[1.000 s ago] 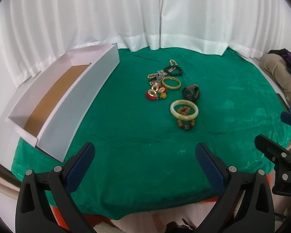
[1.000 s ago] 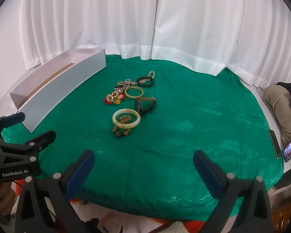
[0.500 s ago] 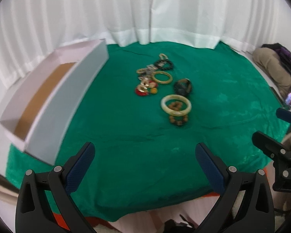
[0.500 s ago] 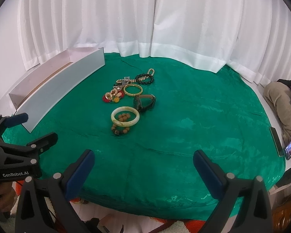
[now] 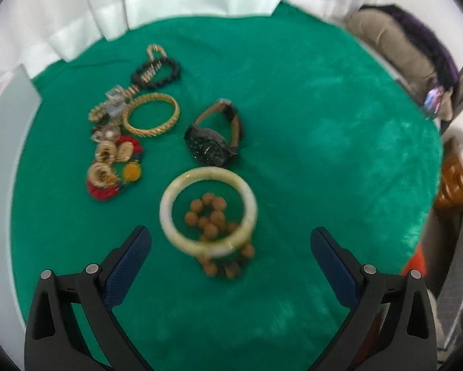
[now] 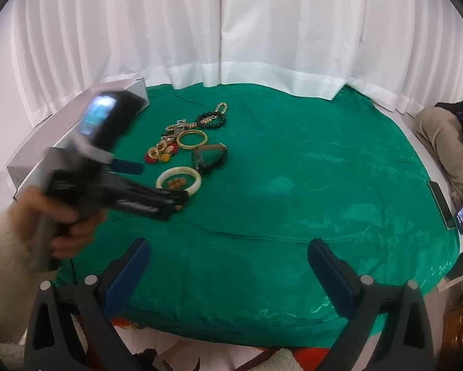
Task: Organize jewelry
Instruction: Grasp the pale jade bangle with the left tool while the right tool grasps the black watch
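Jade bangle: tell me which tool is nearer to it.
Left. The left tool is open, its fingers either side of the jade bangle, just short of it. The right tool hangs open over bare green cloth, well back from it.

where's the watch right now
The watch lies on the green cloth near the middle of the left wrist view, just beyond the jade bangle and right of the gold bangle.

Two bangles (image 5: 208, 211) (image 5: 152, 114), two bead bracelets (image 5: 219, 238) (image 5: 157, 72), one watch (image 5: 214, 137), one box (image 6: 76, 130).
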